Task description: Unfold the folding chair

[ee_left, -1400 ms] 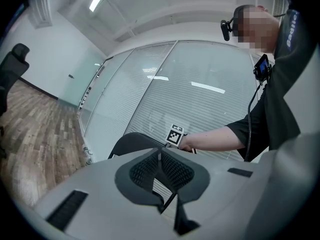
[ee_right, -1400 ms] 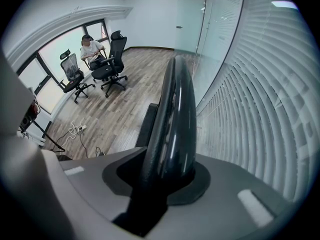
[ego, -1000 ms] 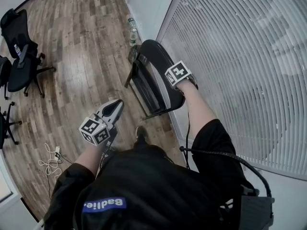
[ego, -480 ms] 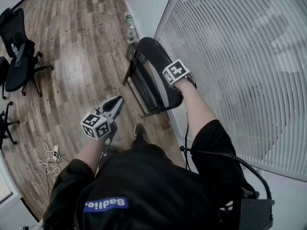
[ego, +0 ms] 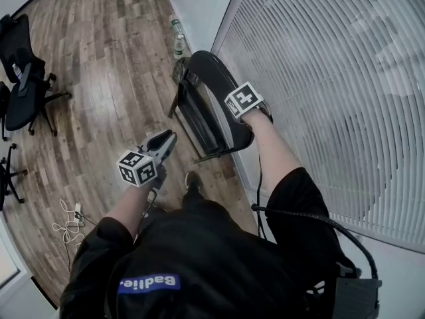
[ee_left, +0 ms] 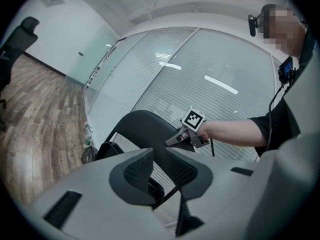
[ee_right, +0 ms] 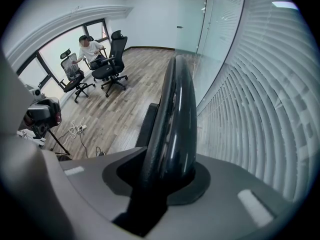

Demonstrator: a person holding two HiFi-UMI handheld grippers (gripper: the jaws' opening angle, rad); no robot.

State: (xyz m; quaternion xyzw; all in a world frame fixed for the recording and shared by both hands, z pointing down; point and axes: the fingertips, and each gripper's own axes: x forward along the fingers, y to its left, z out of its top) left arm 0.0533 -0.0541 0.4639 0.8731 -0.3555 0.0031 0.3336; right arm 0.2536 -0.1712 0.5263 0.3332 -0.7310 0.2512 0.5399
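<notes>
The black folding chair (ego: 211, 95) stands folded on the wood floor beside the blinds. My right gripper (ego: 234, 113) points steeply down and is shut on the top edge of the chair's backrest (ee_right: 175, 114), which fills the space between its jaws. My left gripper (ego: 169, 138) hovers left of the chair, a short way off, pointing roughly level at it. Its jaws have just been opening and stand slightly apart with nothing between them. In the left gripper view (ee_left: 159, 155) the chair's back (ee_left: 140, 129) and the right gripper (ee_left: 176, 139) on it show beyond the jaws.
Slatted blinds (ego: 319, 78) run along the right, close behind the chair. Two bottles (ego: 178, 42) stand on the floor past it. Black office chairs (ego: 26, 78) are at far left, cables (ego: 70, 221) lie near my feet. A person (ee_right: 87, 49) sits across the room.
My left gripper has shifted a little toward the chair and its jaws have parted slightly. The right gripper and the chair have stayed put.
</notes>
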